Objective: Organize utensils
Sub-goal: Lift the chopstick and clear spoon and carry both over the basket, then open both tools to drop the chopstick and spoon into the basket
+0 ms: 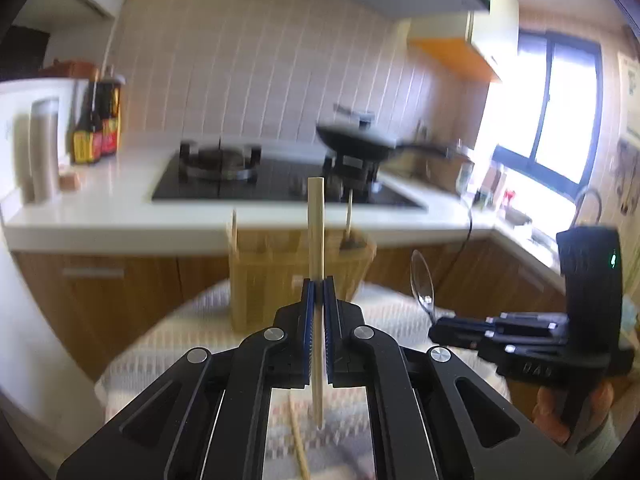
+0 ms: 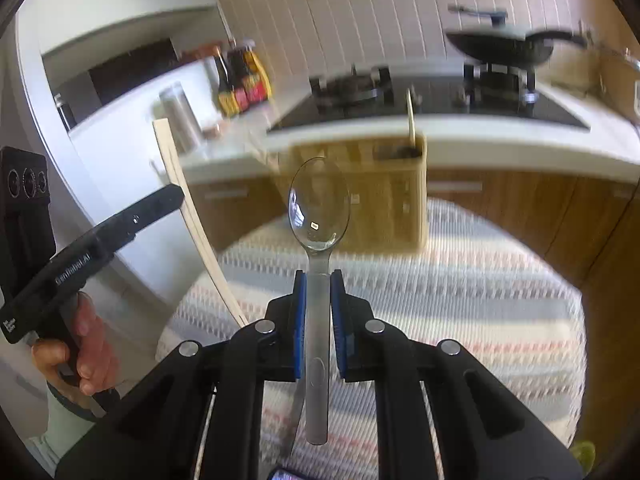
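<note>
Two burners (image 1: 219,162), striped tablecloth (image 2: 460,280), tiled wall (image 1: 248,60)

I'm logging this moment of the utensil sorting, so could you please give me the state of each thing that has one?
Left gripper: shut on the chopstick.
Chopstick: held upright, clear of the table.
Right gripper: shut on the spoon.
Spoon: held by its handle, bowl up.
Holder: upright on the table, one stick standing in its right compartment.
Pan: sitting on the stove's right burner.
</note>
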A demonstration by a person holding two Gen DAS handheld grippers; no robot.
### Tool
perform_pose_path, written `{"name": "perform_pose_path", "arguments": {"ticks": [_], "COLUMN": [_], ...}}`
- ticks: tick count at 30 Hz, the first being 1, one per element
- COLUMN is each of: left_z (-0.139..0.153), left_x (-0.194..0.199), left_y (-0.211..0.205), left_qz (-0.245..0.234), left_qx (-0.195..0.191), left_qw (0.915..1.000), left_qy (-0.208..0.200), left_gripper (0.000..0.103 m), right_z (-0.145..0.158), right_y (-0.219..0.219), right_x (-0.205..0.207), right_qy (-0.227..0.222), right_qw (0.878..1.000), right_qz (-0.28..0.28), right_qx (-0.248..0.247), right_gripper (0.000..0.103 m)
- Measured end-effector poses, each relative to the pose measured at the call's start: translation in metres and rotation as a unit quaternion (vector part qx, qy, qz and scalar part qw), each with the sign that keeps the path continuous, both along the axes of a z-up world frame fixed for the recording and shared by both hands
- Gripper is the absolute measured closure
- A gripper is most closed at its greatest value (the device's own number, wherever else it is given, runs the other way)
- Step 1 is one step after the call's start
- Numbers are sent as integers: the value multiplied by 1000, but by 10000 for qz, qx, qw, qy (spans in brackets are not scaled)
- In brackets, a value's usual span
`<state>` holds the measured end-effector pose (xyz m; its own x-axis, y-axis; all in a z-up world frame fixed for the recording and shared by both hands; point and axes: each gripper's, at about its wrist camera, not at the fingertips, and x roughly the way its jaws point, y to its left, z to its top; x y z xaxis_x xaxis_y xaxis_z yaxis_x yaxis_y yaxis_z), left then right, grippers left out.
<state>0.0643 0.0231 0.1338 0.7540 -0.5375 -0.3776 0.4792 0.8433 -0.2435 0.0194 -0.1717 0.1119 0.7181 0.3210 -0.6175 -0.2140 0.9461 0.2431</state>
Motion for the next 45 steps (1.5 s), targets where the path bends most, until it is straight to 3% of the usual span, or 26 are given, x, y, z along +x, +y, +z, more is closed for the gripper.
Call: {"name": "perform_pose_path", "arguments": {"ticks": [6,11,17,27,39,45], "left_z": [40,69,83,65,26,14], "left_x": [17,36,69,122,148,146], "left_y": [-3,-8,-20,-23,-27,-30], "left_qz": [178,377,627,977,1034,1000], "left_qx": [-413,-462,-329,-48,187,290], "left_qw": [9974,9923,9885,9875,9901,9902], "left_qy": [-570,-1087,-1338,-1235,-934,-933], "left_gripper": [101,101,101,101,100,100], "right_z": [35,66,87,48,10,2], "right_y": [-6,-20,-39,-52,-50,-44], "right_x": [17,42,93,172,186,177], "right_qy": [-643,-1237,-1705,-1627,-1693,-1985], "right_qw": [9978,9918,9833,9827,9802,9731], "right_qz": [-83,-269,-602,-865,-1026,-1163], "right_qx": [106,160,193,164,76,-104], "right_gripper": [93,93,93,93,93,93]}}
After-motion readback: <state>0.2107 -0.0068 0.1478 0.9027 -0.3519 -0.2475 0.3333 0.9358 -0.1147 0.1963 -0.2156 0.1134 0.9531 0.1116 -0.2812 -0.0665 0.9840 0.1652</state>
